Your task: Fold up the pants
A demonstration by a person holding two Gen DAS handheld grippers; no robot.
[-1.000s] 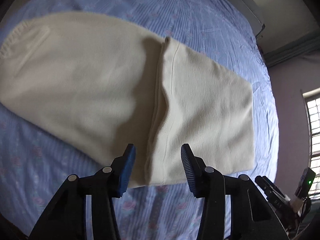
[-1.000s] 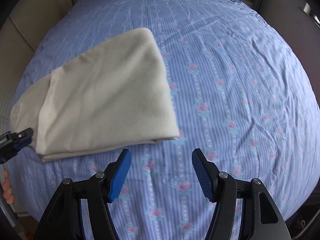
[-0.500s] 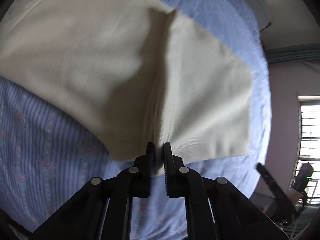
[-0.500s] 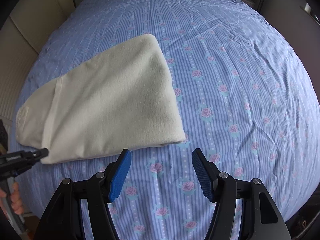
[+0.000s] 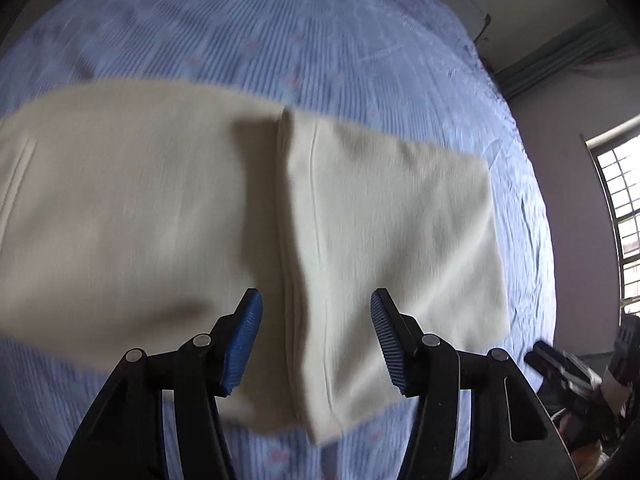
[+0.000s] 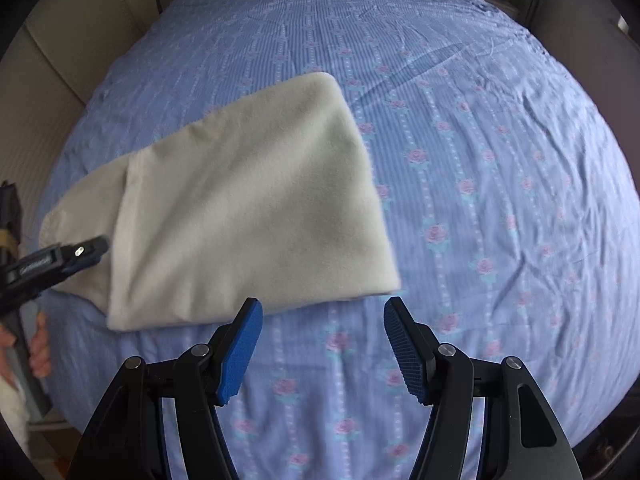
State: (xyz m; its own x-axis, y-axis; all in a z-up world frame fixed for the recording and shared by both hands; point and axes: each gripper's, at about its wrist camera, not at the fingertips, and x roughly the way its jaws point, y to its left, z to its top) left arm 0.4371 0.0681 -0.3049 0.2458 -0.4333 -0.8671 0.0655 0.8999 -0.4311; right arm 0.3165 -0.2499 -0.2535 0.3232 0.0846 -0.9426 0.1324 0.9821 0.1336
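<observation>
Cream pants point(image 5: 380, 220) lie folded on the blue flowered bed sheet point(image 5: 280, 32). The leg part is folded back over the wider waist part point(image 5: 120, 208), with the hem edge running down the middle. My left gripper point(image 5: 316, 340) is open and empty, its jaws standing either side of that hem edge, just above the cloth. In the right wrist view the pants point(image 6: 248, 208) lie left of centre. My right gripper point(image 6: 322, 344) is open and empty above the sheet, just in front of the pants' near right corner. The left gripper point(image 6: 86, 250) shows at the left edge.
The bed sheet point(image 6: 480, 200) stretches wide to the right of the pants. A headboard point(image 6: 60, 52) and wall stand at the far left. A window point(image 5: 620, 216) and dark clutter point(image 5: 580, 384) are at the right of the left wrist view.
My left gripper shut on the hem edge half a second ago, and now it is open again and drawn back a little. My right gripper has barely moved.
</observation>
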